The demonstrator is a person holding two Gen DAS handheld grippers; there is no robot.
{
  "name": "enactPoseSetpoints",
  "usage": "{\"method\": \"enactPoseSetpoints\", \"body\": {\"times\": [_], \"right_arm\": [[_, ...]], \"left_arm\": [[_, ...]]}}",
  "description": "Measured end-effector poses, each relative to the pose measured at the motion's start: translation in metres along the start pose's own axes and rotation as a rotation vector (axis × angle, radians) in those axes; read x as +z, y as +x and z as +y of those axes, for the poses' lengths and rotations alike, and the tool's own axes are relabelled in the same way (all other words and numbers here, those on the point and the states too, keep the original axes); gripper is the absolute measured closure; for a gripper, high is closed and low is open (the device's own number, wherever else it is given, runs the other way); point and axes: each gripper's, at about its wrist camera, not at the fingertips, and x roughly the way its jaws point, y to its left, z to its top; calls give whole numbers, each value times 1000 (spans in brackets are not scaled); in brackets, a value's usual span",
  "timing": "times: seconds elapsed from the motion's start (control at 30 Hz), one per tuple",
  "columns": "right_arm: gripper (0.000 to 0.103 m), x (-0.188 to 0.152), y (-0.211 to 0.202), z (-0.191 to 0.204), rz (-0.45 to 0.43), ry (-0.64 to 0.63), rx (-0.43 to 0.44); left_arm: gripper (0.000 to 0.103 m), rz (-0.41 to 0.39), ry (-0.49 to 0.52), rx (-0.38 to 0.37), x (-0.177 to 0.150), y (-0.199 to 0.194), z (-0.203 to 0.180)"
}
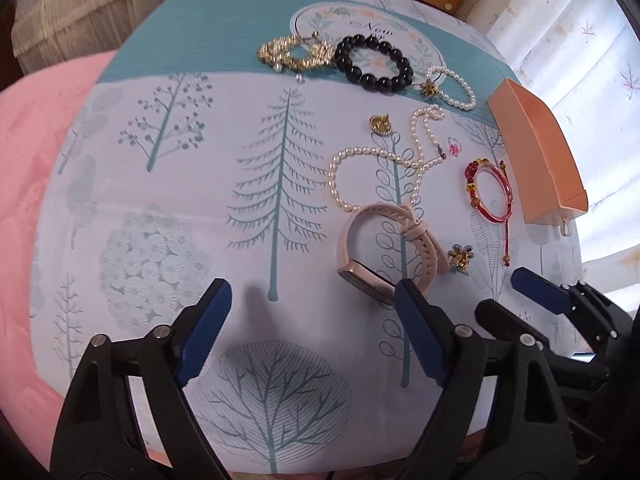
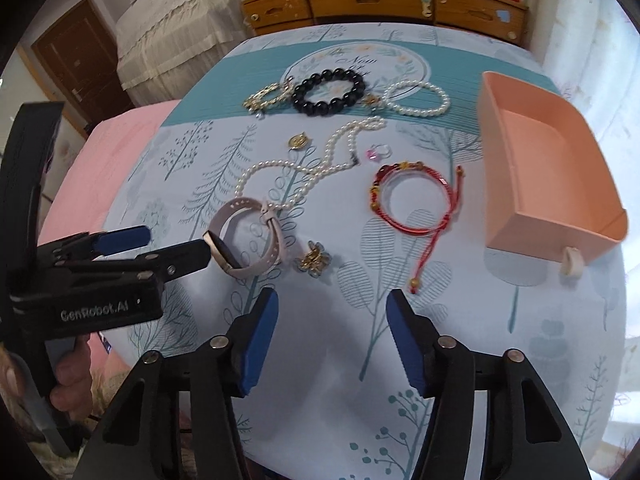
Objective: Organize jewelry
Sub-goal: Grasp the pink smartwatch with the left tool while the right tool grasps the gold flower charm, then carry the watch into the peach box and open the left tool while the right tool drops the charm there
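While my left hand-held gripper (image 1: 312, 312) hovers with its blue pads spread wide apart and nothing between them, its right pad sits just beside the pale pink silicone wristband with the rose-gold watch face (image 1: 384, 248). My right hand-held gripper (image 2: 332, 332) is likewise spread and empty, over bare cloth on the bench (image 2: 440, 360), which is covered in a tree-printed white and teal cloth. Near the wristband lies a small gold flower brooch (image 2: 314, 262). Beyond it I see a long white pearl necklace (image 2: 304, 172), a red cord bracelet with gold and amber beads (image 2: 412, 200), a black round-bead bracelet (image 2: 328, 92), a short white pearl bracelet (image 2: 418, 100) and a gold filigree bracelet (image 1: 294, 53). The peach-coloured open rectangular box (image 2: 552, 168) stands to the right, with nothing inside it.
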Motion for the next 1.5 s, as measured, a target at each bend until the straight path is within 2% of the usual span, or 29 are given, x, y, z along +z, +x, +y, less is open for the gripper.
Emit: {"method": "enactPoseSetpoints", "body": {"times": [0.2,0.3,0.5,0.63,0.7,0.77,0.8,0.83,0.9,1.07,1.23,1.4,1.5], "right_arm": [[56,5,16,5,3,-65,28],[63,7,25,6,3,-98,38],[68,11,35,9,-43,-148,43],[76,11,37,12,-78,-194,26],[79,11,37,15,-90,-215,14],[79,9,37,17,-97,-228,9],[79,9,37,17,-100,-234,10],[79,8,36,17,-100,-232,11],[80,7,35,15,-100,-222,22],[80,8,26,8,-122,-184,34],[80,13,4,-3,-180,-140,26],[80,23,-27,-27,-264,-51,-21],[80,31,-48,-54,-331,34,-83]], "left_arm": [[29,54,-53,-83,6,14,-4],[37,68,-62,-128,10,20,-10],[42,63,-58,-127,18,27,-14],[45,50,-40,-115,22,28,-16],[55,40,-29,-104,24,28,-17],[72,31,-17,-95,26,29,-18],[77,28,-15,-88,27,29,-18],[89,25,-16,-91,28,30,-18],[97,26,-22,-102,29,31,-16],[101,4,-16,-104,26,29,-18],[102,-60,-1,-109,27,8,-27],[102,-115,65,-155,43,-18,-52],[102,-163,127,-194,61,-32,-82]]}}
